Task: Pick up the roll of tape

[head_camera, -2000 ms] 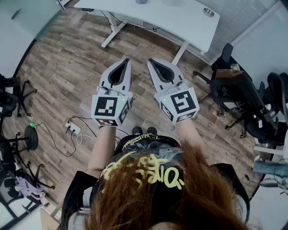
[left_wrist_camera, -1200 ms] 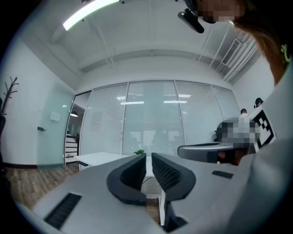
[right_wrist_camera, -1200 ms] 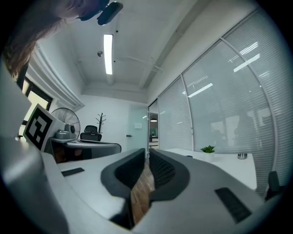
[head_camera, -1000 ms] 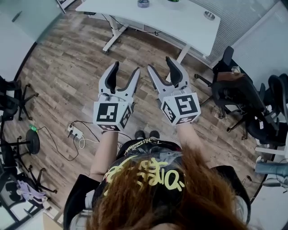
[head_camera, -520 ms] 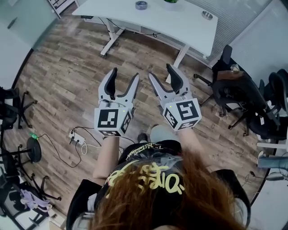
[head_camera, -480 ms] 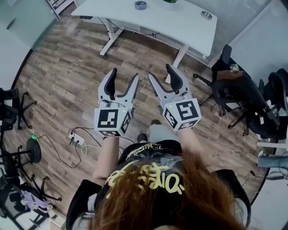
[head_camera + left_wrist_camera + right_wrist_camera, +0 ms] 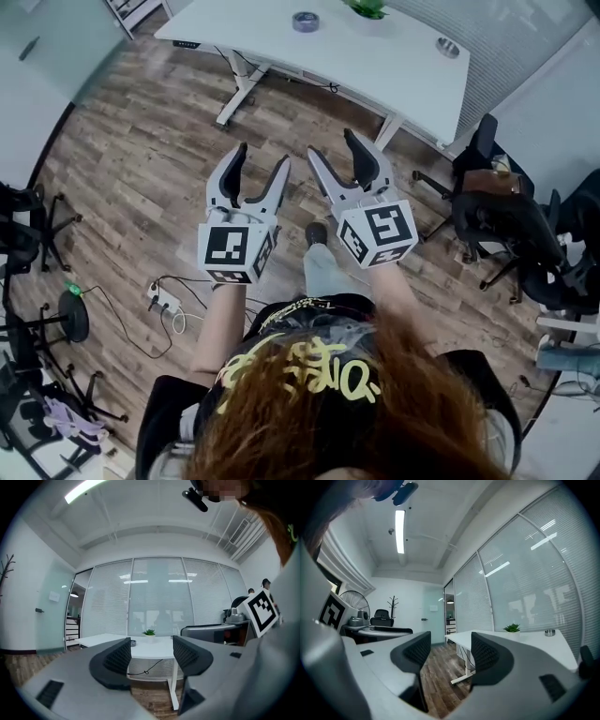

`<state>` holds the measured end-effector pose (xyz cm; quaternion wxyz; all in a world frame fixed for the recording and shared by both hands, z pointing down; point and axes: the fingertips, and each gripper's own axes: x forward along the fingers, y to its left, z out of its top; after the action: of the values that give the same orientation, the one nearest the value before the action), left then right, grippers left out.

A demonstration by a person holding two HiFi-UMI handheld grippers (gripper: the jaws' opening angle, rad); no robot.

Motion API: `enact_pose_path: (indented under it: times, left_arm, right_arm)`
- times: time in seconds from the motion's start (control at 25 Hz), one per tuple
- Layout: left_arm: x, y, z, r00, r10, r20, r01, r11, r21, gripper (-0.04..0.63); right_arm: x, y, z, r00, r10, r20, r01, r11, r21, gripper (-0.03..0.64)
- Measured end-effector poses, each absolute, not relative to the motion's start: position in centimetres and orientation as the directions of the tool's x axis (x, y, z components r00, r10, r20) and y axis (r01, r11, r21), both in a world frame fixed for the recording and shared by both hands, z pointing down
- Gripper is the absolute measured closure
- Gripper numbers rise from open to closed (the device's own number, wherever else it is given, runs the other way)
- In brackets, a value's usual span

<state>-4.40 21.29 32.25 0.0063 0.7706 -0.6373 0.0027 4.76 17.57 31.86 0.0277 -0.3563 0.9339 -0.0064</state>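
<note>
The wood-plank floor, brown and streaked grey, fills most of the head view. The white desk, a smooth flat slab on white metal legs, sits lower in that view than half a second ago, and more of its top shows. Black office chairs stand at the right, apart from the desk.

The person's leg now reaches forward on the floor between the two grippers; a second ago only the shoe tips showed there.

The left gripper and the right gripper are held side by side, not touching, and point toward the desk. Each has a grey moulded body, dark ribbed pads and a cube with black-and-white square markers at the rear. On both, the jaws stand apart with nothing between them, at about the same spread as half a second ago; two seconds ago both pairs were together.

The roll of tape lies flat on the desktop near its far edge, well apart from both grippers. It is a grey-blue ring with its hole facing up, so its axis stands upright and no long axis shows across the desktop. It appears lower in the head view than before.

A green potted plant stands near the roll's right. A round metal dish lies further right. A white power strip with trailing cables lies on the floor at the left.
</note>
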Motion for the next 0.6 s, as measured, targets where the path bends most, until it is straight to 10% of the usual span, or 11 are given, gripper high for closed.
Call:
enact_pose_path:
  times: [0.6]
  left_arm:
    - [-8.4,2.6,31.6,0.105,-0.994,-0.025,-0.994,-0.105,0.015,0.336]
  right_arm:
    - [-0.8,-0.3,30.9,-0.832,-0.552,-0.058,-0.554,0.832,0.030,0.364]
